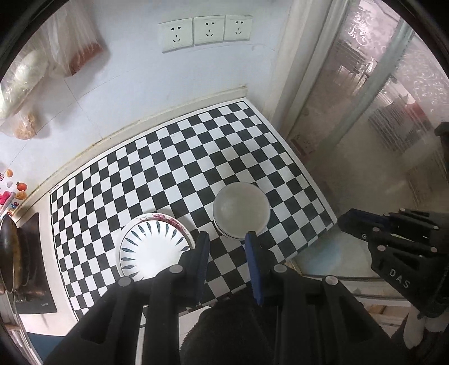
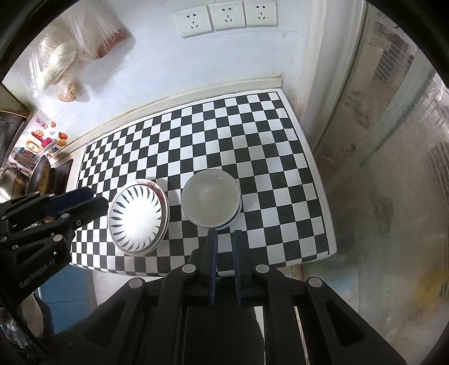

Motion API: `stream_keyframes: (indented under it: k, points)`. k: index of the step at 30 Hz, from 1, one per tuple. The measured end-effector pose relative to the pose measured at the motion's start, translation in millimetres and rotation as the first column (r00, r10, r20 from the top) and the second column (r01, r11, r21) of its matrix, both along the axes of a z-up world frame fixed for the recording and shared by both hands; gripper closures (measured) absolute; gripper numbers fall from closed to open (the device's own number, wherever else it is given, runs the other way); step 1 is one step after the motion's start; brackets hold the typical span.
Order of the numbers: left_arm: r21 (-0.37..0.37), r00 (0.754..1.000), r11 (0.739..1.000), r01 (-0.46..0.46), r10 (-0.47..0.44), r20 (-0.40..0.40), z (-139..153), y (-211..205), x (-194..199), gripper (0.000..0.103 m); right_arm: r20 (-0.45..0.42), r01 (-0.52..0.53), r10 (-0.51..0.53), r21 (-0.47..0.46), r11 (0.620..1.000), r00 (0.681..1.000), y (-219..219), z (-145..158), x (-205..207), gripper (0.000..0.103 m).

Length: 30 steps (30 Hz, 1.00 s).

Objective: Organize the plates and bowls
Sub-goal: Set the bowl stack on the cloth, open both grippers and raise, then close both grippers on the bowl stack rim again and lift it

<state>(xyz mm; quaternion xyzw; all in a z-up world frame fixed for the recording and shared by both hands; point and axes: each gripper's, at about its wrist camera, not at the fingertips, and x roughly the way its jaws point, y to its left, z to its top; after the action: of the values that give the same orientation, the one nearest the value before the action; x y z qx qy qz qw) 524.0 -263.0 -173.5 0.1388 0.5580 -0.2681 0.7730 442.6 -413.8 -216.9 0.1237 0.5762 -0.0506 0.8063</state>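
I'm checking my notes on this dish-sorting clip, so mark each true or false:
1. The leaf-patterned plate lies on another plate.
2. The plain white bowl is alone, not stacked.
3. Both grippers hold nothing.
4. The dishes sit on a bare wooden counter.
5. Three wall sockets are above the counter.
1. True: the white plate with dark leaf marks rests on a red-rimmed plate.
2. False: the plain white bowl sits nested in bowls beneath it.
3. True: left gripper and right gripper are open, empty.
4. False: they sit on a black-and-white checkered mat.
5. True: three white wall sockets.
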Motion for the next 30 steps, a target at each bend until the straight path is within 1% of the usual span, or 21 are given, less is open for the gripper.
stream_keyframes:
  k: [4,9,14,15,16,17,18,19,20,22,23,24,26,27,29,30]
  points:
    - [0.001,1.0,1.0,0.001,-0.001,-0.006,-0.6,-0.6,-4.2,0.079,0.011,-0.007,0.007,0.004,1.0,1.0,1.1,6.8,-4.7,0.09]
    - [0.01,0.999,1.0,-0.013,0.013,-0.029,-9.7,-1.1,-3.3,0.079,0.01,-0.002,0.002,0.015,1.0,1.0,-1.6,7.9,-5.3,0.09]
    - [0.015,0.997,0.998,-0.058,0.059,-0.052,-27.9,0.7,10.4,0.079,-0.011,0.004,-0.003,0.046,0.999,1.0,-8.9,-4.2,4.3,0.089]
    - [0.012,0.996,0.998,-0.069,0.07,-0.064,-33.2,0.9,14.4,0.079,-0.024,0.006,-0.005,0.059,0.998,1.0,-11.6,-10.5,8.7,0.087]
    - [0.013,0.992,0.996,-0.085,0.086,-0.09,-42.5,1.2,21.3,0.079,-0.044,0.007,-0.004,0.068,0.998,0.999,-14.2,-18.4,14.0,0.083]
    - [0.001,0.989,0.995,-0.097,0.096,-0.115,-49.8,2.0,26.4,0.079,-0.054,0.01,-0.006,0.083,0.997,0.999,-16.3,-25.2,18.1,0.068]
    - [0.0,0.984,0.994,-0.113,0.112,-0.141,-59.9,2.5,32.6,0.079,-0.067,0.018,-0.011,0.107,0.994,0.998,-20.9,-35.6,23.8,0.048]
    - [0.016,0.976,0.991,-0.129,0.13,-0.174,-74.1,2.2,40.8,0.079,-0.075,0.022,-0.014,0.117,0.993,0.997,-23.1,-44.0,28.1,0.039]
    - [0.016,0.97,0.99,-0.141,0.142,-0.196,-83.7,2.2,46.3,0.078,-0.082,0.029,-0.018,0.131,0.991,0.996,-27.0,-54.8,33.8,0.03]
    - [0.045,0.954,0.984,-0.175,0.181,-0.239,-111.2,2.5,62.2,0.078,-0.106,0.045,-0.029,0.156,0.987,0.994,-33.0,-76.1,43.0,0.028]
    - [0.052,0.947,0.982,-0.18,0.187,-0.262,-121.5,2.0,67.4,0.078,-0.125,0.058,-0.037,0.17,0.984,0.991,-37.3,-90.0,48.7,0.028]
    - [0.053,0.935,0.979,-0.196,0.203,-0.293,-134.1,2.6,74.2,0.078,-0.138,0.068,-0.044,0.178,0.982,0.989,-40.0,-101.7,52.9,0.028]
    - [0.051,0.901,0.974,-0.223,0.225,-0.372,-159.2,3.1,86.6,0.078,-0.175,0.098,-0.063,0.201,0.975,0.983,-47.7,-129.3,61.8,0.027]
    - [0.032,0.873,0.969,-0.245,0.235,-0.428,-172.7,3.7,93.5,0.078,-0.193,0.111,-0.068,0.223,0.968,0.979,-51.6,-143.4,66.1,0.027]
    - [0.009,0.832,0.96,-0.279,0.247,-0.497,-190.8,3.3,103.0,0.078,-0.232,0.146,-0.084,0.267,0.952,0.969,-59.9,-171.8,73.9,0.027]
    - [-0.002,0.816,0.957,-0.291,0.247,-0.523,-198.1,1.7,106.9,0.078,-0.242,0.154,-0.086,0.278,0.948,0.966,-62.4,-180.0,76.2,0.027]
